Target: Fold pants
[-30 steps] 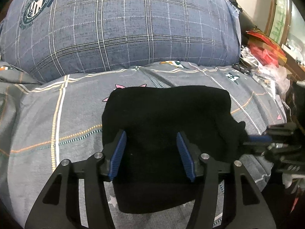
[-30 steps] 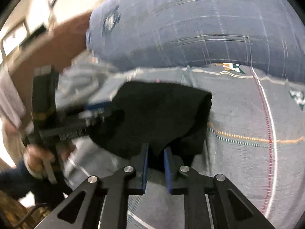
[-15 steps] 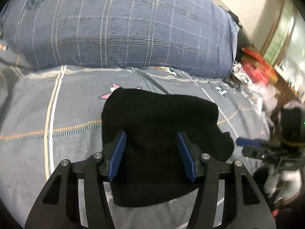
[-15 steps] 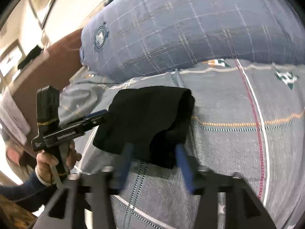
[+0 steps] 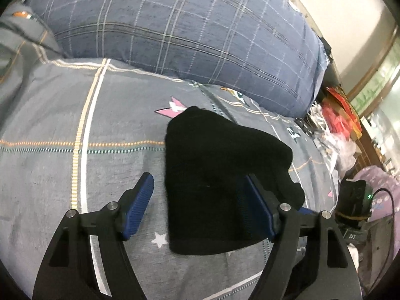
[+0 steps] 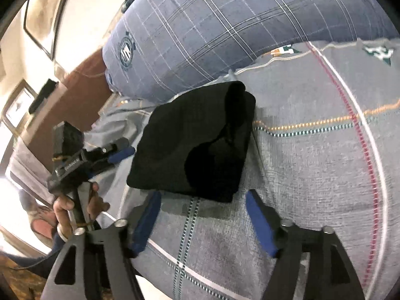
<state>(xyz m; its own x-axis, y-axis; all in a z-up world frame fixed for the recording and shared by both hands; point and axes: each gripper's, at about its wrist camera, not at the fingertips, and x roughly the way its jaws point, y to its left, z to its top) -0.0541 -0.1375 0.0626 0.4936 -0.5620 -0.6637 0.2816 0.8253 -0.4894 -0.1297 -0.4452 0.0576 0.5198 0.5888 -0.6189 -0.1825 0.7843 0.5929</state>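
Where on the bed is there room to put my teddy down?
The grey bedspread is bare left of the folded black pants, up to the blue plaid pillow. In the right wrist view, bedspread right of the pants is bare too. The bedside clutter is crowded.

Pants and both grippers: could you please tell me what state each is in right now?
pants: folded into a compact black bundle, lying flat on the bed.
left gripper: opening, pads clear of the cloth.
right gripper: opening, nothing between its pads, just short of the bundle.
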